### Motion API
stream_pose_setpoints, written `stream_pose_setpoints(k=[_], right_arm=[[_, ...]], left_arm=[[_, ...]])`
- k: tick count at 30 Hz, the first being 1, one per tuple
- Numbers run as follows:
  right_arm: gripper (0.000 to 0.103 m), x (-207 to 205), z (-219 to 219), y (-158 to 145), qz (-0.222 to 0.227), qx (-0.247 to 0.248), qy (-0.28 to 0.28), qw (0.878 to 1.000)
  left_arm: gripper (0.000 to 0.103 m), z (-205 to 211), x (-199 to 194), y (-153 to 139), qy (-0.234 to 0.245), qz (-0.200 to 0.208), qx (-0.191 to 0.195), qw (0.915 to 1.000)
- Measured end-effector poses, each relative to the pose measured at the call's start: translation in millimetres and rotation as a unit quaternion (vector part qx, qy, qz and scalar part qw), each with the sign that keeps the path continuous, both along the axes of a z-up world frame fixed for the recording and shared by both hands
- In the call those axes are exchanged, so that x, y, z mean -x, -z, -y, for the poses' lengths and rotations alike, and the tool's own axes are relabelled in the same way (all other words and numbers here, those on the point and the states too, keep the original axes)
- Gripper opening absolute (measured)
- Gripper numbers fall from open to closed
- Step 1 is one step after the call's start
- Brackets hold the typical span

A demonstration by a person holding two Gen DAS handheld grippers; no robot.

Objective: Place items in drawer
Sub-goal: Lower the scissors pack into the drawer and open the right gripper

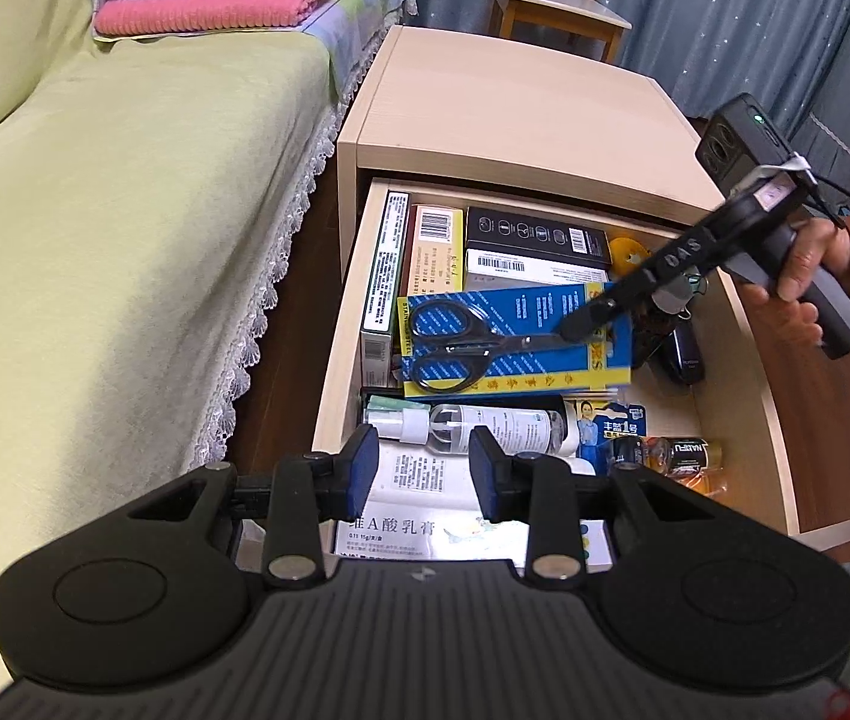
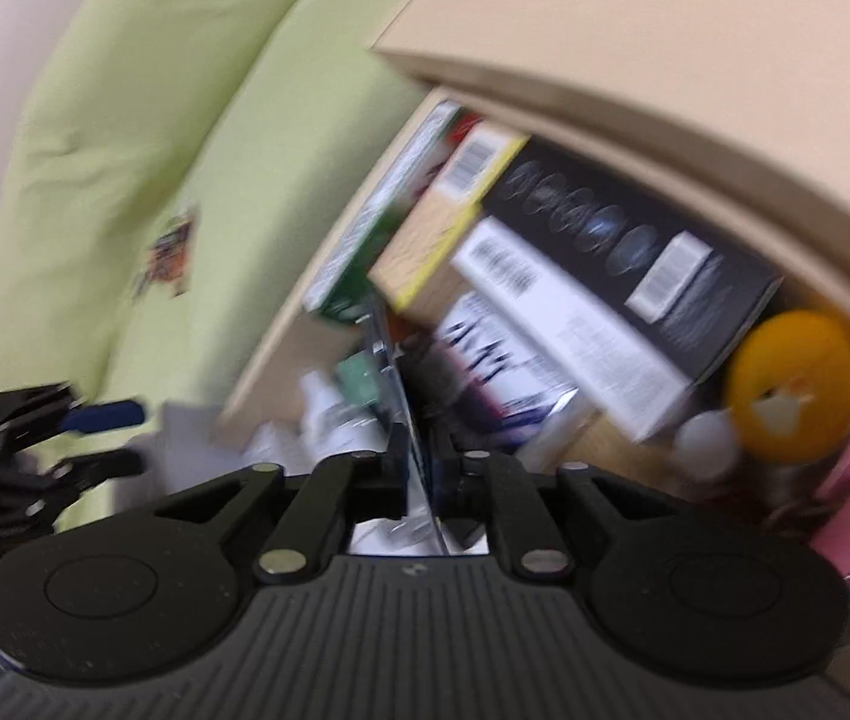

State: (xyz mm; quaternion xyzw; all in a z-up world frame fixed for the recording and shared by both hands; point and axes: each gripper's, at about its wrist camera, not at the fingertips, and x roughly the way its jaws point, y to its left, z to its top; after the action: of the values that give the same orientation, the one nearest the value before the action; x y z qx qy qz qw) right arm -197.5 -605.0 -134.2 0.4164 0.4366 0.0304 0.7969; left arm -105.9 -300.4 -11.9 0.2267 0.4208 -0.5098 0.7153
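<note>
The picture is blurry. The right gripper (image 2: 422,480) has its jaws squeezed on a thin card (image 2: 407,414), seen edge-on. Behind it the open drawer (image 2: 281,354) is full: a black box (image 2: 635,246), a white box (image 2: 569,330), a yellow round thing (image 2: 797,384). A green bed cover (image 2: 143,138) lies beside it.

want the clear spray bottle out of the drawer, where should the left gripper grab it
Grip the bottle across its clear round body, coming straight down from above. It lies on its side, crosswise in the drawer, with boxes packed close around it. The left gripper is open, just short of it.
</note>
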Motion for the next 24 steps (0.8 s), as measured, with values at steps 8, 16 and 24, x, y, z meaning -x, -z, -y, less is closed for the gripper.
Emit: stream_pose_setpoints(k=[8,16,24], right_arm=[[0.042,40.5,-17.8,-23.1,0.012,0.062,0.103,0.993],[0.028,73.3,-48.9,-12.3,-0.016,0.066,0.167,0.984],[0.009,73.9,-69.3,4.9,-0.079,0.097,0.2,0.972]], left_arm=[[0.039,1.7,-0.7,5.4,0.006,-0.007,-0.002,1.0],[0.039,1.4,0.7,5.9,0.009,-0.013,0.005,0.9999],[0.039,0.0,1.0,8.3,0.007,-0.015,0.003,0.9999]])
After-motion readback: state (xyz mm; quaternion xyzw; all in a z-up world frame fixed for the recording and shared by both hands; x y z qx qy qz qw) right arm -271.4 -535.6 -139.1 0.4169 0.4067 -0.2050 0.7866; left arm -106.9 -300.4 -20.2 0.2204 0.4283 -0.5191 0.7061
